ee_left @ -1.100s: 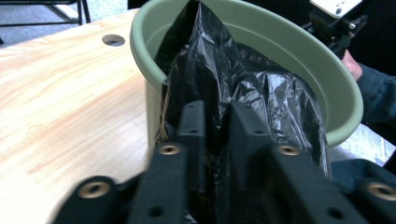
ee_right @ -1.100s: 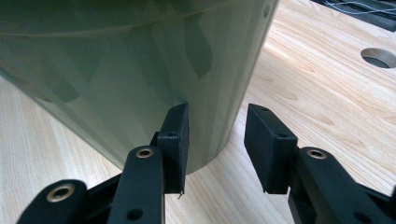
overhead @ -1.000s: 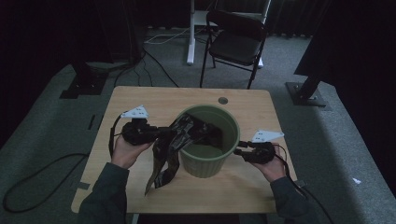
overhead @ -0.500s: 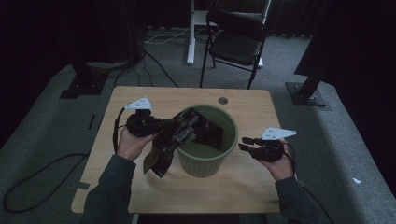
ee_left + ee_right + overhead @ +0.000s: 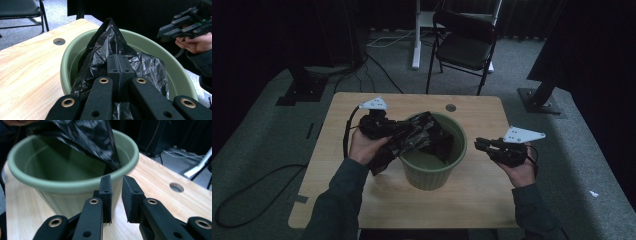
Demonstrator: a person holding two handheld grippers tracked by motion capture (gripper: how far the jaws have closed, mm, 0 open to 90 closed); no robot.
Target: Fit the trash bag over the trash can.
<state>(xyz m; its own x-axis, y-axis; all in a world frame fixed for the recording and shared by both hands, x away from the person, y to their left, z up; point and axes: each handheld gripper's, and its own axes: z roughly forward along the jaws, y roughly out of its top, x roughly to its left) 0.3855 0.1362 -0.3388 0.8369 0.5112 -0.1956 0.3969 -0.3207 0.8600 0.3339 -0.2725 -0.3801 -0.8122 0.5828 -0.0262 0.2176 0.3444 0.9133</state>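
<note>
Black bin bag clenched in left hand-held gripper over green bucket; right hand-held gripper, jaws just narrowing, empty; next likely grabbing the bag's free edge.

We hold one tool in each hand, forearms coming in from the near edge of the table, both in dark sleeves. Our left tool sits high in the left hand, pointing to the right and a little away from us, with its grey three-cornered plate on top; its jaws are pressed fully together, pinching a fold of black plastic between the pads. Our right tool lies level in the right hand, aimed leftward, well apart from the left one. Its jaws have just been closing, a narrow gap remains, and nothing lies between them.
</note>
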